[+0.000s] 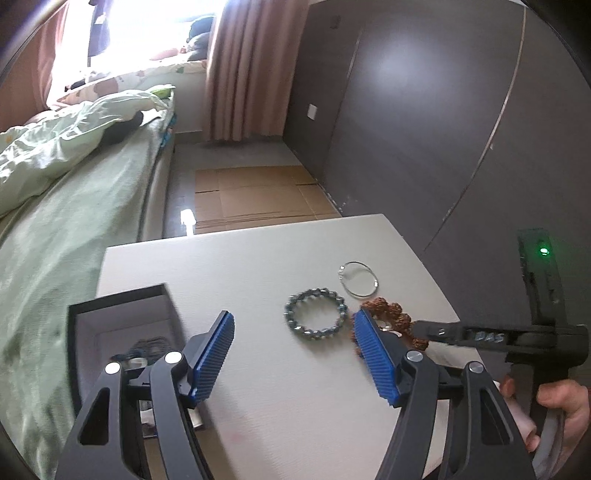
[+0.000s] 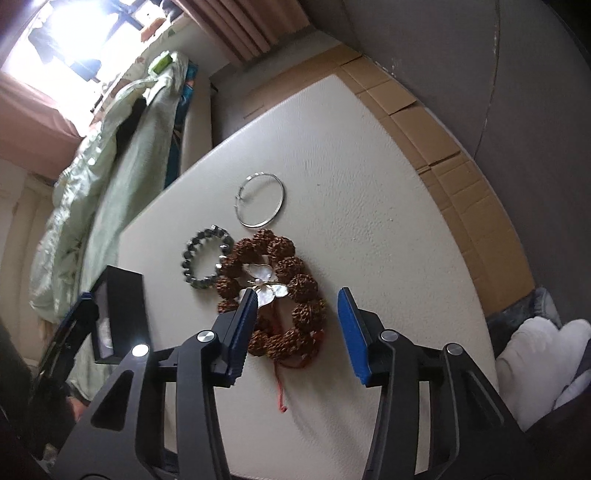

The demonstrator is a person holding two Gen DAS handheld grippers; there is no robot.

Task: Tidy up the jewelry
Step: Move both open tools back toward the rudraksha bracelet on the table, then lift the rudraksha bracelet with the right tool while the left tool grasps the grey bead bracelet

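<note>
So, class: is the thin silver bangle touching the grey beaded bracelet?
Apart. The right wrist view shows bare table between the silver bangle and the grey beaded bracelet.

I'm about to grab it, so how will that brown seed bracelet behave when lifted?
The brown seed bracelet is strung beads, so it will probably sag from the grip. Its knobbly beads should resist slipping. The loose red cord will likely dangle.

A bed (image 1: 66, 206) with a rumpled pale-green quilt (image 1: 55, 147) lines one side of the room beneath a sunlit window (image 1: 147, 29), framed by pink curtains (image 1: 243, 70). Flattened cardboard (image 1: 255, 195) covers the floor beside a dark grey wardrobe (image 1: 424, 129). A white cushion (image 2: 535, 354) sits near the white table (image 2: 351, 166).
</note>
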